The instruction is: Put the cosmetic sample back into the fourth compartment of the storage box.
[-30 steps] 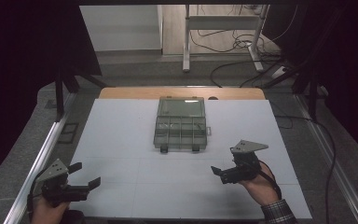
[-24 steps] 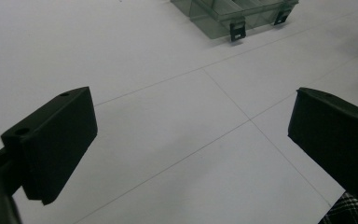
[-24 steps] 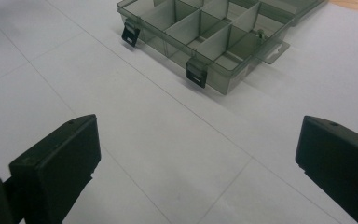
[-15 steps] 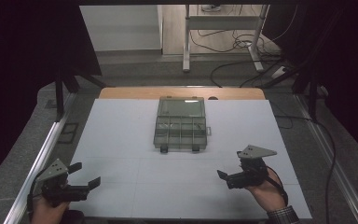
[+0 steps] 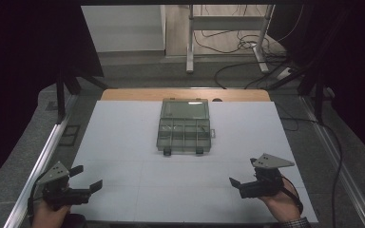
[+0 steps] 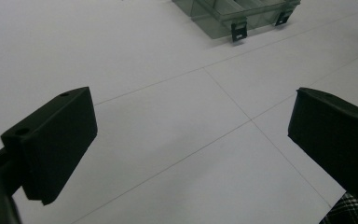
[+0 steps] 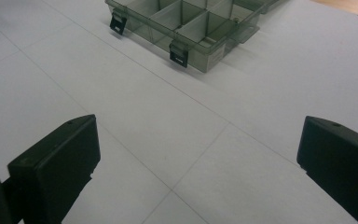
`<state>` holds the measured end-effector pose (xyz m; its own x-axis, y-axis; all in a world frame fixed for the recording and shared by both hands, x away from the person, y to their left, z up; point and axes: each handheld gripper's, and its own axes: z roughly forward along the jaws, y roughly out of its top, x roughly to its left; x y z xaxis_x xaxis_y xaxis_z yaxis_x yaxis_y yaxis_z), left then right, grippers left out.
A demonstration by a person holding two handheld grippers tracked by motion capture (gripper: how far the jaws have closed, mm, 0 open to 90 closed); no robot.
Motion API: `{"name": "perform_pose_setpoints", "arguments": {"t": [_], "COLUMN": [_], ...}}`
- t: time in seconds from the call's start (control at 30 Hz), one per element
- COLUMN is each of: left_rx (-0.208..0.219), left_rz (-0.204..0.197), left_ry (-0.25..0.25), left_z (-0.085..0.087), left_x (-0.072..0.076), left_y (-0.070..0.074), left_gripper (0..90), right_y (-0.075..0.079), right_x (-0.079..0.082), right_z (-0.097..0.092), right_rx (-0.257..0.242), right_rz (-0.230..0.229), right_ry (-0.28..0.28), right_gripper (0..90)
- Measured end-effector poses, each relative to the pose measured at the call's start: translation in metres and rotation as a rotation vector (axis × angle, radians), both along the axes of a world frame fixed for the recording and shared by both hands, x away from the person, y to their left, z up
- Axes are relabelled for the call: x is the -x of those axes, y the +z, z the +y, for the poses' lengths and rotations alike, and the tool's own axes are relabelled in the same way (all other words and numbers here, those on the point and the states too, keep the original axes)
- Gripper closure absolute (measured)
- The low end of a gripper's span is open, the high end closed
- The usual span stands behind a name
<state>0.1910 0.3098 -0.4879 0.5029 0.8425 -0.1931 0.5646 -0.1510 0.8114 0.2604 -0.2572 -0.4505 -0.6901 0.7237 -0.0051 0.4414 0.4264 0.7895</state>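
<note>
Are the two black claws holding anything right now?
No. The left gripper and the right gripper are both open with nothing between their jaws. The clear plastic box sits untouched farther up the table.

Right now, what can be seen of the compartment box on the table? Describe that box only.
The compartment box is a translucent grey-green plastic organiser lying flat at the centre of the white table, towards its far side. Dividers split its near half into several small cells, which look empty in the right gripper view. Two dark latches hang from the near edge, and a small tab juts from its right side. Nothing touches it but the table; both grippers are well clear.
</note>
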Motion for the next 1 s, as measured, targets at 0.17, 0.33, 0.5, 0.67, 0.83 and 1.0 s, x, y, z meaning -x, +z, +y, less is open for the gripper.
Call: {"name": "perform_pose_setpoints", "arguments": {"t": [0.17,0.33,0.5,0.67,0.83,1.0], "left_rx": [0.001,0.002,0.003,0.002,0.003,0.001], "left_rz": [0.001,0.002,0.002,0.003,0.004,0.003], "left_ry": [0.001,0.002,0.003,0.005,0.007,0.01], "left_z": [0.0,0.0,0.0,0.0,0.0,0.001], "left_x": [0.0,0.0,0.0,0.0,0.0,0.0], "left_y": [0.0,0.0,0.0,0.0,0.0,0.0], "left_gripper": [1.5,1.5,1.5,1.5,1.5,1.5], "right_y": [0.001,0.001,0.0,-0.002,-0.002,-0.002], "right_x": [0.005,0.011,0.016,0.023,0.029,0.035], "right_z": [-0.007,-0.016,-0.026,-0.035,-0.042,-0.049], "right_rx": [-0.01,-0.003,-0.012,-0.014,-0.02,-0.017], "right_rz": [-0.006,-0.008,-0.009,-0.005,-0.014,-0.02], "right_ry": [-0.021,-0.049,-0.076,-0.108,-0.132,-0.157], "right_gripper": [0.0,0.0,0.0,0.0,0.0,0.0]}}
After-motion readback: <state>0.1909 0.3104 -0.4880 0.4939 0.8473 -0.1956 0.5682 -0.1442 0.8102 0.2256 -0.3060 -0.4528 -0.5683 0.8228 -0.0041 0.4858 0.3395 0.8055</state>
